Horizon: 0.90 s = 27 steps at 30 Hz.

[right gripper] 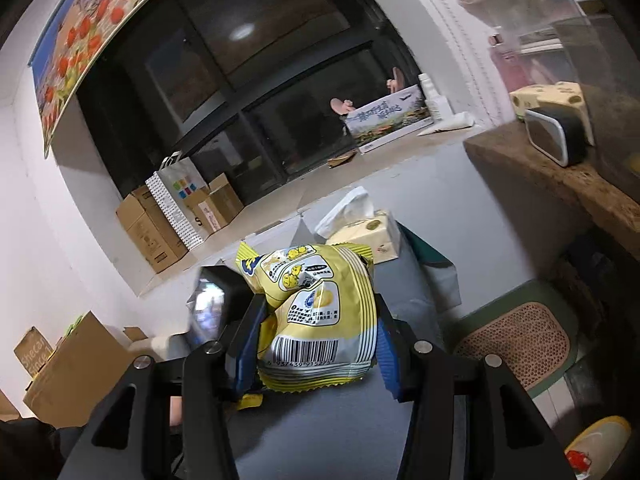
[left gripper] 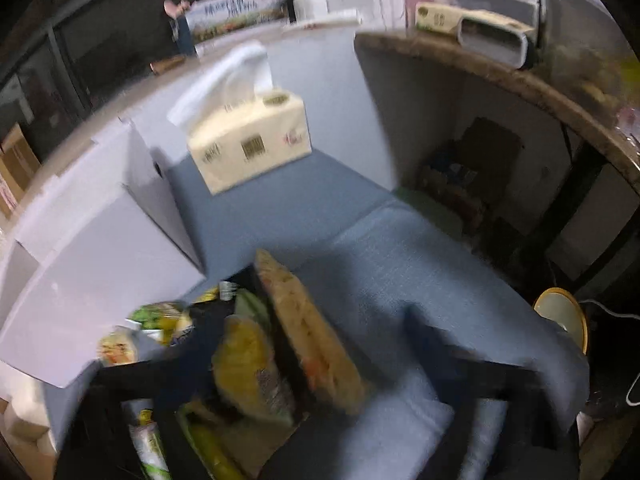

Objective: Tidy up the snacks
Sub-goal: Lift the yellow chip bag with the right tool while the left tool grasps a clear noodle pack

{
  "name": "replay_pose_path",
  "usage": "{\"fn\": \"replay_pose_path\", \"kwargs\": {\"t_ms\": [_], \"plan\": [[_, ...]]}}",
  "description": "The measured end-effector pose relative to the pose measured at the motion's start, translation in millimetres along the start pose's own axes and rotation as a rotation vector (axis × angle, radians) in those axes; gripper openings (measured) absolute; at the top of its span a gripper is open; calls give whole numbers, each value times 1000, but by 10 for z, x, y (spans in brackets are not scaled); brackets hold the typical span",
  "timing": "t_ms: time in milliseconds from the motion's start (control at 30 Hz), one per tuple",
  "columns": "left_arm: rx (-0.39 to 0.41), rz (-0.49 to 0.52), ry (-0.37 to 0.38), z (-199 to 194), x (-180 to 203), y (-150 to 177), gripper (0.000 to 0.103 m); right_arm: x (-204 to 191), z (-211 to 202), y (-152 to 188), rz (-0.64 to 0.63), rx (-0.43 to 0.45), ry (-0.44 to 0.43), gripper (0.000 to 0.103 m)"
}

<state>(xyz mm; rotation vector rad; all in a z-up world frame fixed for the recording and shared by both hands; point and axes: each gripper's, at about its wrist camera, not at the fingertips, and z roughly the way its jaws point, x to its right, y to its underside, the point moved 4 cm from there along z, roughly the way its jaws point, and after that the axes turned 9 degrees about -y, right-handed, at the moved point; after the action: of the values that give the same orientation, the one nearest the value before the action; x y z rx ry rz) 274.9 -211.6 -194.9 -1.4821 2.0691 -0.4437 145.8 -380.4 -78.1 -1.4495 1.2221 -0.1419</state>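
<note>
My right gripper (right gripper: 320, 320) is shut on a yellow and white snack bag (right gripper: 316, 312) with a barcode, held up above the blue-grey surface (right gripper: 320, 432). The left wrist view is blurred. My left gripper (left gripper: 320, 356) shows dark fingers (left gripper: 192, 344) spread wide over a dark container (left gripper: 120, 384) that holds several snack packets: a yellow bag (left gripper: 248, 364), an orange-brown packet (left gripper: 316, 336) standing on edge, and green packets (left gripper: 160, 320) at the left. The left fingers hold nothing.
A cream tissue box (left gripper: 248, 140) sits on the blue cushion (left gripper: 400, 264), also in the right wrist view (right gripper: 368, 236). White panels (left gripper: 100, 248) stand at the left. A brown shelf (left gripper: 500, 76) is at the right. Cardboard boxes (right gripper: 152, 232) line the window ledge.
</note>
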Motion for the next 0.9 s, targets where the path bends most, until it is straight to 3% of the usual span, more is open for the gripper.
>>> {"fn": "replay_pose_path", "kwargs": {"t_ms": [33, 100, 333, 500, 700, 900], "plan": [[-11, -2, -6, 42, -4, -7, 25, 18, -9, 8, 2, 0, 2, 54], [11, -21, 3, 29, -53, -24, 20, 45, -16, 32, 9, -6, -1, 54], [169, -172, 121, -575, -534, 149, 19, 40, 134, 132, 15, -42, -16, 54], [301, -360, 176, -1132, -1273, 372, 19, -124, 436, 210, -5, -99, -57, 54], [396, -503, 78, -1533, -2265, 556, 19, -443, 1049, 233, -67, -183, -125, 54], [410, -544, -17, -1369, -3016, 352, 19, -863, 2025, -131, -174, -212, -127, 54]]}}
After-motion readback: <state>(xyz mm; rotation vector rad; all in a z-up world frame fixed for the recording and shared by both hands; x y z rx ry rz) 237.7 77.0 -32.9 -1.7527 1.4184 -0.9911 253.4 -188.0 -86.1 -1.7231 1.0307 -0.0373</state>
